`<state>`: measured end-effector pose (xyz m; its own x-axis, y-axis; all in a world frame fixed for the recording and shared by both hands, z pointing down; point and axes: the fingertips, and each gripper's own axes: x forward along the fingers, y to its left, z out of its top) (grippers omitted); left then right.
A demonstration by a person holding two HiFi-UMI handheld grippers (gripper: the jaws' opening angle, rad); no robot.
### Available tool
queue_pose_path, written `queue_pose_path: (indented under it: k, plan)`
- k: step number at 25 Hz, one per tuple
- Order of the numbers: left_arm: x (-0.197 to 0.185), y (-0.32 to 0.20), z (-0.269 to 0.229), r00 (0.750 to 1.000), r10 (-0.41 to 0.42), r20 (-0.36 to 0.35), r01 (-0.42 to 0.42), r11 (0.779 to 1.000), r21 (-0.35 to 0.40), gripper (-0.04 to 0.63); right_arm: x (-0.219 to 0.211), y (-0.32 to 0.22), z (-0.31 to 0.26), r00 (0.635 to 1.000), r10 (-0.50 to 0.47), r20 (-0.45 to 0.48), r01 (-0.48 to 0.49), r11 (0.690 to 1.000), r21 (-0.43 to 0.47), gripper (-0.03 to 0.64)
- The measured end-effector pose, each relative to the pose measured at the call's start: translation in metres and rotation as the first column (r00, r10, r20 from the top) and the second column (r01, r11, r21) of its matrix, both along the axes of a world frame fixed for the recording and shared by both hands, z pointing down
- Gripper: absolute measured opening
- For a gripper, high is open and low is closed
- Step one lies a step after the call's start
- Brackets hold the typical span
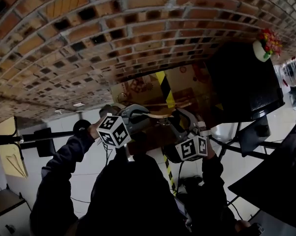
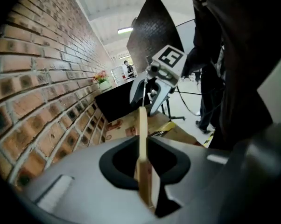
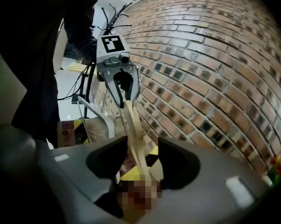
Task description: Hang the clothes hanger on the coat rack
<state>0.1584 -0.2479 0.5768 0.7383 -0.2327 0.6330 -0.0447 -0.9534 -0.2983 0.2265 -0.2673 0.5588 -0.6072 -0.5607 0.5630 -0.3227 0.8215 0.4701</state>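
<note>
One hanger (image 2: pixel 142 125), two hand-held grippers (image 3: pixel 125 98) (image 2: pixel 150 101)

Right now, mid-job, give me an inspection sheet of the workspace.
Surface: pale floor; no table seen.
Job's things: clothes hanger held in the air between both grippers; coat rack stands beyond, hanger not yet on it.
Clutter: cardboard box with yellow-black tape; flower pot.
Grippers: left gripper shut on the hanger; right gripper open, hanger between its jaws.
Cables: black cables run across the floor.
Surroundings: brick wall; black panel.
</note>
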Motion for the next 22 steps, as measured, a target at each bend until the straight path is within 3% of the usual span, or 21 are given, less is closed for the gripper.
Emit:
queue_pose_path:
  k: [4,6,9,13,17,22]
  plan:
    - [-0.020,0.042,-0.026,0.997,0.025,-0.076,-0.035,0.991,-0.129,0.051,-0.040,0.034,-0.003,0.974,-0.226,-0.025,0.224,0.972,-0.074,0.170]
    - [-0.034,0.058,-0.038,0.993,-0.012,-0.115,-0.011,0.980,-0.198,0.052,-0.059,0.055,-0.006,0.945,-0.328,-0.001,0.326,0.939,-0.112,0.078]
    - [-0.063,0.081,-0.048,0.987,-0.086,-0.133,0.047,0.961,-0.272,0.052,-0.088,0.080,-0.014,0.897,-0.438,0.055,0.441,0.883,-0.160,0.070]
    - [-0.110,0.110,-0.054,0.966,-0.217,-0.137,0.167,0.936,-0.309,0.054,-0.133,0.104,-0.022,0.829,-0.554,0.083,0.559,0.809,-0.183,0.067]
    - [-0.152,0.138,-0.068,0.916,-0.346,-0.200,0.280,0.912,-0.299,0.058,-0.183,0.130,-0.028,0.732,-0.672,0.113,0.679,0.706,-0.203,0.066]
    - [-0.209,0.193,-0.085,0.820,-0.500,-0.280,0.424,0.858,-0.290,0.066,-0.244,0.182,-0.043,0.610,-0.785,0.112,0.785,0.579,-0.220,0.063]
